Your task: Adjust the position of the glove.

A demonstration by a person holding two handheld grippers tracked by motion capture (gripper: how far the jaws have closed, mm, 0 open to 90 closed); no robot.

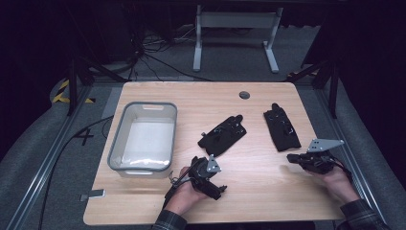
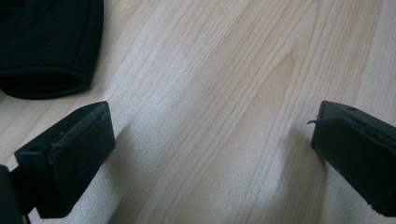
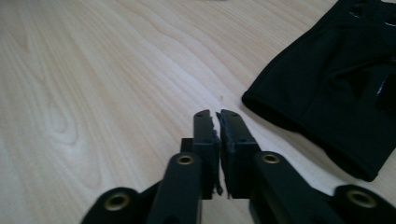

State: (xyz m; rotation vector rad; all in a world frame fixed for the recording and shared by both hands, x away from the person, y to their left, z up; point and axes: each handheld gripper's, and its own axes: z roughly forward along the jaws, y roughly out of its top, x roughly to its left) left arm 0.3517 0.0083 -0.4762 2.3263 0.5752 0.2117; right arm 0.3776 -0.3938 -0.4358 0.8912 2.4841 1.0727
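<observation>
Setting: dim room with dark floor and cables behind; pale wooden worktop (image 1: 258, 191) carrying everything
Left glove (image 1: 223, 135): black, lying flat and slanted mid-worktop, cuff towards the person; just ahead of the left tool (image 1: 207, 173)
Right glove (image 1: 281, 128): black, flat, near the right edge; its cuff sits just ahead of the right tool (image 1: 299, 158)
Grey bin (image 1: 117, 134): on the left part of the worktop, apart from both gloves; a likely place for them, as I judge
Left tool state: jaws spread wide over bare wood, gripping nothing; glove cuff (image 2: 46, 79) just beyond one jaw
Right tool state: jaws pressed together, empty; glove hem (image 3: 299, 121) just beside the tips
Handling, judged: light, soft, limp knit; will sag and fold when lifted; not fragile, not slippery
Where to grip: the ribbed cuff edge, thickest and nearest; pinch both layers so it hangs free
</observation>
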